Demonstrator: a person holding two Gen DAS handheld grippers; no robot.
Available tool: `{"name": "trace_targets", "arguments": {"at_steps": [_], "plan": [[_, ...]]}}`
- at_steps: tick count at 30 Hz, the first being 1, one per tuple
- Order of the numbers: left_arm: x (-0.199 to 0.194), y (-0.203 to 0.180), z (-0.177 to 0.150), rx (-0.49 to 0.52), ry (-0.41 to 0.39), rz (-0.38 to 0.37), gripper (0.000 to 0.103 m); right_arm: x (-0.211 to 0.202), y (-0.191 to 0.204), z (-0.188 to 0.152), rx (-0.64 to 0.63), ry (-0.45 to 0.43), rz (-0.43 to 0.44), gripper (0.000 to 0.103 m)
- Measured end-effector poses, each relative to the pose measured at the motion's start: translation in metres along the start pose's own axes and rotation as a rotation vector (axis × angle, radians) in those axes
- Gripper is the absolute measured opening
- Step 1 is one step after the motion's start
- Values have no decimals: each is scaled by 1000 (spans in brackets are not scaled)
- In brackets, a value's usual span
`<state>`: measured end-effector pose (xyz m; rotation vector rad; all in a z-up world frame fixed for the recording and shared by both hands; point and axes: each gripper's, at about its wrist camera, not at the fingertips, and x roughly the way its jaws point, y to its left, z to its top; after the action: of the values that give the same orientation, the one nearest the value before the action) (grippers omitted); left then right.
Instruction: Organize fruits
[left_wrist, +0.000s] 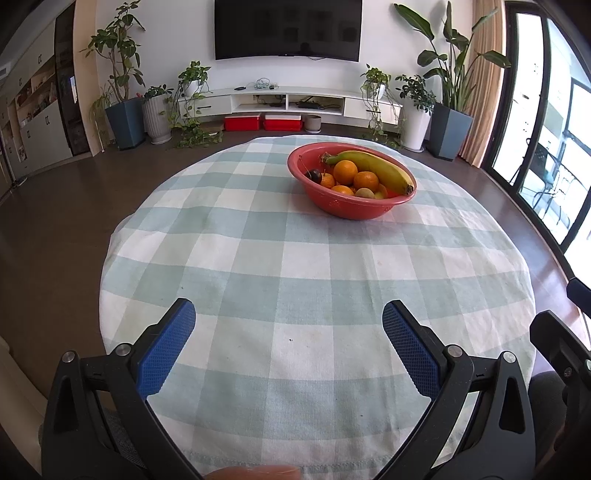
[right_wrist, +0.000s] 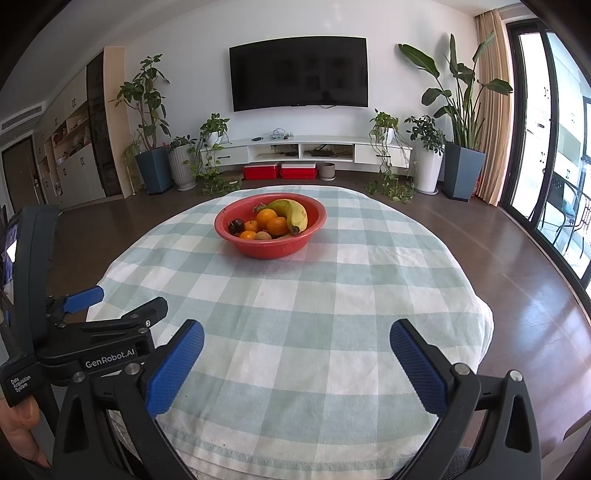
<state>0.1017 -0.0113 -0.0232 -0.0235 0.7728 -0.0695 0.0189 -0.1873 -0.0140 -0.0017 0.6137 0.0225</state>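
Seen from the left wrist, the left gripper (left_wrist: 288, 332) is held wide open and empty over the near edge of a table draped in a green-and-white checked cloth (left_wrist: 295, 280). A red bowl (left_wrist: 351, 206) is set on the far side, well apart from the fingers, filled with a banana (left_wrist: 376, 168), oranges (left_wrist: 345, 171) and a dark fruit (left_wrist: 315, 174); the smaller pieces beneath are partly hidden. A black part of the other tool is cut off at the right edge.

From the right wrist, the right gripper (right_wrist: 297, 354) is likewise spread open, gripping nothing. The left gripper (right_wrist: 110, 306) is seen sideways, its jaws hard to judge here. The bowl (right_wrist: 273, 249) is backed by a wall television (right_wrist: 298, 77), potted plants (right_wrist: 147, 122) and dark flooring.
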Motion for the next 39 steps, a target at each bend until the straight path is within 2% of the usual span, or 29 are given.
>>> {"name": "trace_targets", "arguments": {"at_steps": [39], "plan": [[-1,-3,-1,5,-1,-4,103,-3,-1,2,2,6,1,103]]}}
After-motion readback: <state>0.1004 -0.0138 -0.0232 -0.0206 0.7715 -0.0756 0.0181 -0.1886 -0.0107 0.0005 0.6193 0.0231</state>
